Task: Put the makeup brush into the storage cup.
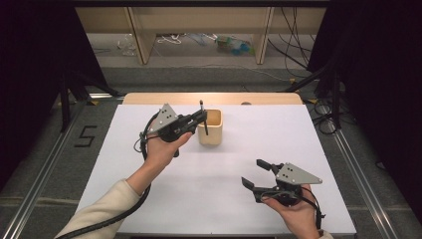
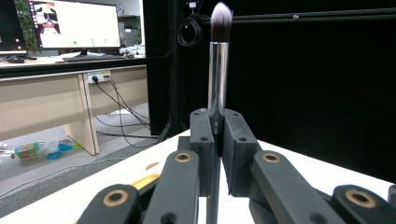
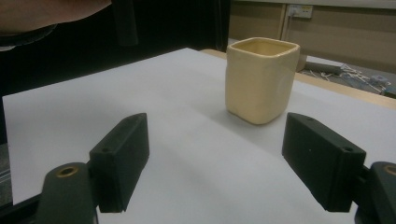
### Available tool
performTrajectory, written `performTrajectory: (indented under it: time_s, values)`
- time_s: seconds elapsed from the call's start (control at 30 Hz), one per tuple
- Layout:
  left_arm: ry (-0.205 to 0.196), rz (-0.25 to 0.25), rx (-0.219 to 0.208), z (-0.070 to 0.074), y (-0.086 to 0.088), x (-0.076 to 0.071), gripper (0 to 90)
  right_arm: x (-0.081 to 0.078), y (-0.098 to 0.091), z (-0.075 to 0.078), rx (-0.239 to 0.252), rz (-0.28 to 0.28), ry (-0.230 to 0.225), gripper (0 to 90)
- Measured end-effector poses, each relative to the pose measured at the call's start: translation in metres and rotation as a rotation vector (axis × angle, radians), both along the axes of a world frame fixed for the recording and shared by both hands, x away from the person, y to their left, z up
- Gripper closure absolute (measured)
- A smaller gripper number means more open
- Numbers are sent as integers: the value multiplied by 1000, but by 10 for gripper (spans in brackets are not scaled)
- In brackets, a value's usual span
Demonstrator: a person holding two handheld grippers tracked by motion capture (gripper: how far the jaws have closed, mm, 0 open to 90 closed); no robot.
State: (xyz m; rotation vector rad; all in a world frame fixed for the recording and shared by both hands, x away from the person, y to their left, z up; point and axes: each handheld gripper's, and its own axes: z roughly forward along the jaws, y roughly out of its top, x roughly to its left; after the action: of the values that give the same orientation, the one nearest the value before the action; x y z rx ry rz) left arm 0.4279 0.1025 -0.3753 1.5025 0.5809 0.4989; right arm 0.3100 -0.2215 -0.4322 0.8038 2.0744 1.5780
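A makeup brush (image 2: pixel 218 74) with a silver ferrule and dark bristles stands upright between the jaws of my left gripper (image 2: pixel 214 140), which is shut on its handle. From above, the brush (image 1: pixel 203 117) hangs beside the left rim of a cream square cup (image 1: pixel 211 128) at the table's far middle, with my left gripper (image 1: pixel 201 118) just left of the cup. My right gripper (image 1: pixel 254 173) rests near the front right of the table, open and holding nothing. Its own camera looks between the spread jaws (image 3: pixel 215 158) at the cup (image 3: pixel 260 79) farther off.
The white table top (image 1: pixel 149 194) has a wooden strip along its far edge. Beyond it lie a wooden desk frame, cables and bottles on the floor (image 1: pixel 234 46). Black curtains flank both sides. A monitor (image 2: pixel 74 23) sits on a desk in the left gripper view.
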Motion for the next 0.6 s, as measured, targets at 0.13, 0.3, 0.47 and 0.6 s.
performTrajectory:
  time_s: [0.13,0.3,0.47,0.6]
  values:
    - [0,1,-1,1,0,0,835,-1,-1,0,5,-1,26,241]
    - [-6,0,2,2,0,1,835,0,0,0,25,2,8,239]
    - [-7,0,0,3,0,2,835,0,-3,2,19,1,-13,235]
    - [-4,6,-1,3,1,3,835,1,-5,2,11,-18,-33,235]
